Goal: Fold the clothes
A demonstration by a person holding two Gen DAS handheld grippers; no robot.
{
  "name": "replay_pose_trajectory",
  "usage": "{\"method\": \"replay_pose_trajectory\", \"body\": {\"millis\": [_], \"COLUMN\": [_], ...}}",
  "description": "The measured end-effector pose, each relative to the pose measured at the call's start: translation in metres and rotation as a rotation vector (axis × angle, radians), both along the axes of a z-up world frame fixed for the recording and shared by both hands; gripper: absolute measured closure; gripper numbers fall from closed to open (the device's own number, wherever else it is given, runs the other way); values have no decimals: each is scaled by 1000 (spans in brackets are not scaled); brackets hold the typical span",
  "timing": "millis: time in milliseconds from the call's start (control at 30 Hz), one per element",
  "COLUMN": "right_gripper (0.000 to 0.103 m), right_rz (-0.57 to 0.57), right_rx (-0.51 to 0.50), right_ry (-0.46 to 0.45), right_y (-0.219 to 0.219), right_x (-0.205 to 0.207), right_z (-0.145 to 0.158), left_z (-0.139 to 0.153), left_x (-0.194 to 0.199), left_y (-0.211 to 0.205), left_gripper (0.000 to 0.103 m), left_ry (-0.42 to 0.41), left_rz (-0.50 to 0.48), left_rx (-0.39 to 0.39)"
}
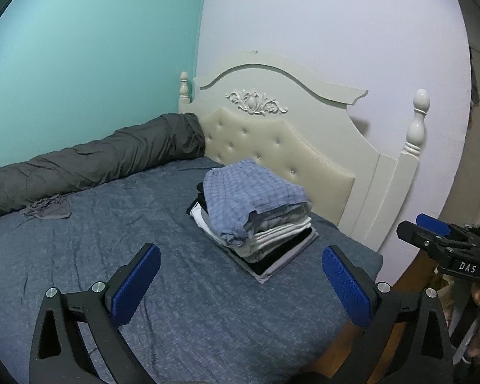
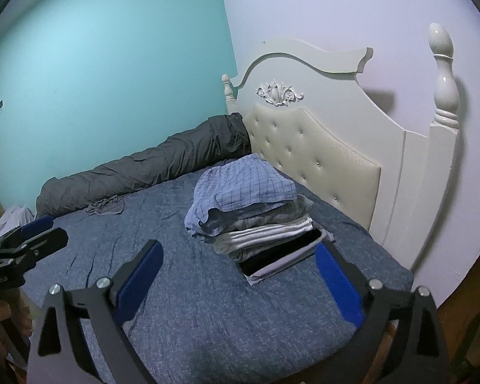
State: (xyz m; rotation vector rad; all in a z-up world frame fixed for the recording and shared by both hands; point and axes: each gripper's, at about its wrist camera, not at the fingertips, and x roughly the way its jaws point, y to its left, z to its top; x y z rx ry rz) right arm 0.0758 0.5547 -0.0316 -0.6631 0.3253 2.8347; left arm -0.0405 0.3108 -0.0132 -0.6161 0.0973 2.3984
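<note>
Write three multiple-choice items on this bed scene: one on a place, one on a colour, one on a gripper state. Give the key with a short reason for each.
1. Where does the stack of folded clothes sit on the bed?
A. By the headboard
B. Against the teal wall
C. Hanging off the foot end

2. What colour is the checked garment on top of the stack?
A. Red
B. Light blue
C. Green

3. How does the left gripper stand?
A. Shut on a shirt
B. Shut on nothing
C. Open, holding nothing

Key:
1 A: the stack lies just in front of the padded headboard.
2 B: its cloth is pale blue with a darker grid.
3 C: its blue pads are spread wide with only the bedsheet between them; the right gripper stands the same way.
</note>
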Motion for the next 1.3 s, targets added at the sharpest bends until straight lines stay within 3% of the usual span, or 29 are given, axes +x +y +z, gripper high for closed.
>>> {"method": "replay_pose_trajectory", "body": {"millis": [1300], "right_gripper": [3], "right_rz": [-10], "right_rx": [-24], "right_ry": [1], "right_y": [-1], "right_x": [7], "right_z": [-8], "left_z": [-9], "left_x": [7], "left_y": [4], "left_gripper": [0], "left_ry": [-21], "left_rz": [20], "left_rx": [0]}}
